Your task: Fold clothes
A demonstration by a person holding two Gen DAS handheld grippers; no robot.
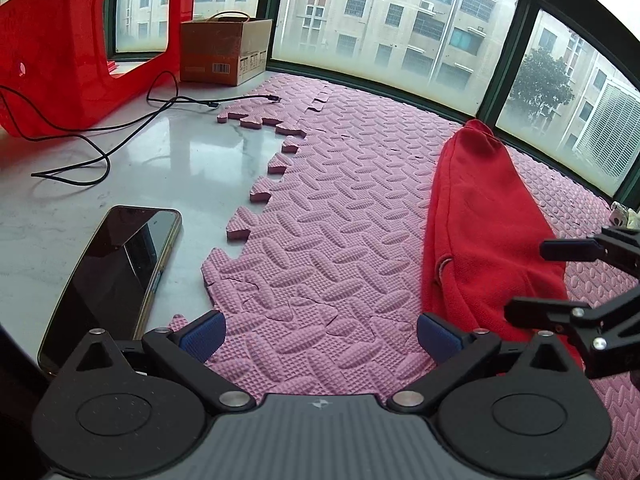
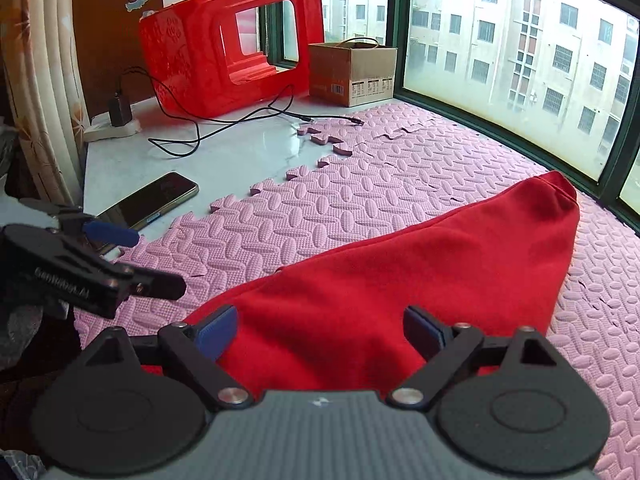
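A red garment (image 1: 476, 224) lies folded into a long narrow shape on the pink foam mat (image 1: 340, 208). It also shows in the right wrist view (image 2: 400, 272). My left gripper (image 1: 320, 336) is open and empty over the mat, just left of the garment's near end. My right gripper (image 2: 320, 334) is open and empty, hovering over the garment's near end. The right gripper also shows in the left wrist view (image 1: 536, 280), and the left gripper in the right wrist view (image 2: 148, 258).
A black phone (image 1: 116, 272) lies on the white marble sill (image 1: 120, 160) left of the mat. A black cable (image 1: 120, 136), a red plastic stool (image 1: 68, 48) and a cardboard box (image 1: 224, 48) sit further back. Windows (image 1: 400, 24) border the far side.
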